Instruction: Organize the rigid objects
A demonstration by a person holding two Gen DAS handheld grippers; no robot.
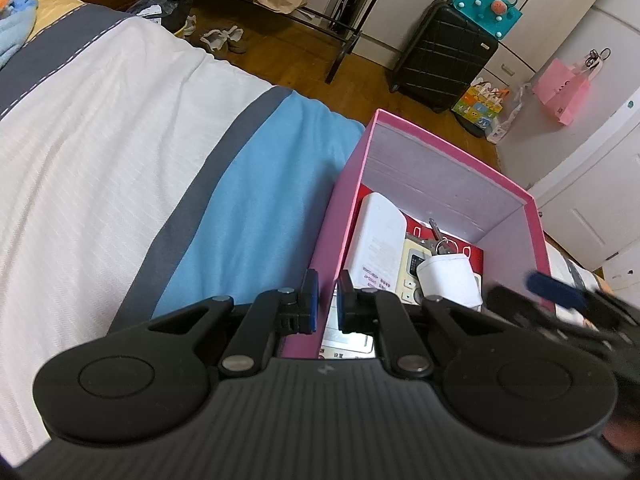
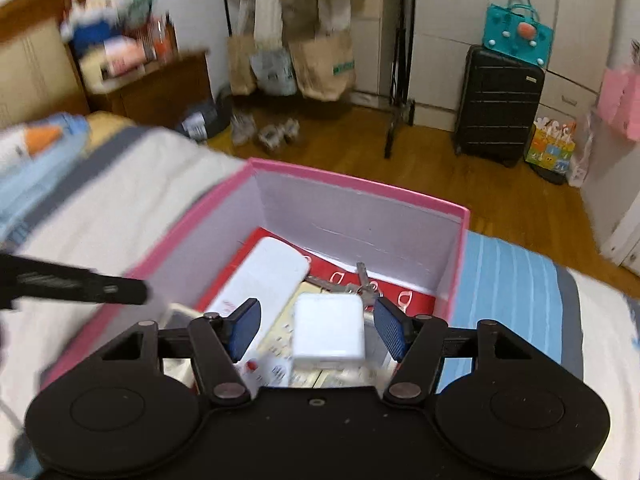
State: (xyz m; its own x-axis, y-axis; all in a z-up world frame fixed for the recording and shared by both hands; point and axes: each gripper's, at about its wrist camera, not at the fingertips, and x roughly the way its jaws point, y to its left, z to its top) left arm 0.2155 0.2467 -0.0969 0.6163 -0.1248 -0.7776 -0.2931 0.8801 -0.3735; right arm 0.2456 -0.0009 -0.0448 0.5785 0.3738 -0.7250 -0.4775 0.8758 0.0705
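Inside, the pink box (image 2: 362, 184) is holding a white charger block (image 2: 329, 331) that is lying on top of a cream remote control (image 2: 280, 342), beside a long white device (image 2: 264, 280), with a bunch of keys (image 2: 362, 280) resting on the red sheet (image 2: 416, 300) at the bottom. The box is sitting on the bed (image 1: 100, 152), on its white, grey and blue cover. The right gripper (image 2: 318, 330) is hovering over the charger block with its fingers spread wide to either side of it, not touching it. The left gripper (image 1: 325, 306) is straddling the box's near-left wall, its fingers nearly closed with only a narrow gap; whether they are pinching the wall cannot be told. A black suitcase (image 2: 498, 106) is standing on the wooden floor (image 2: 440, 176) beyond, a teal bag (image 2: 516, 38) perched on it.
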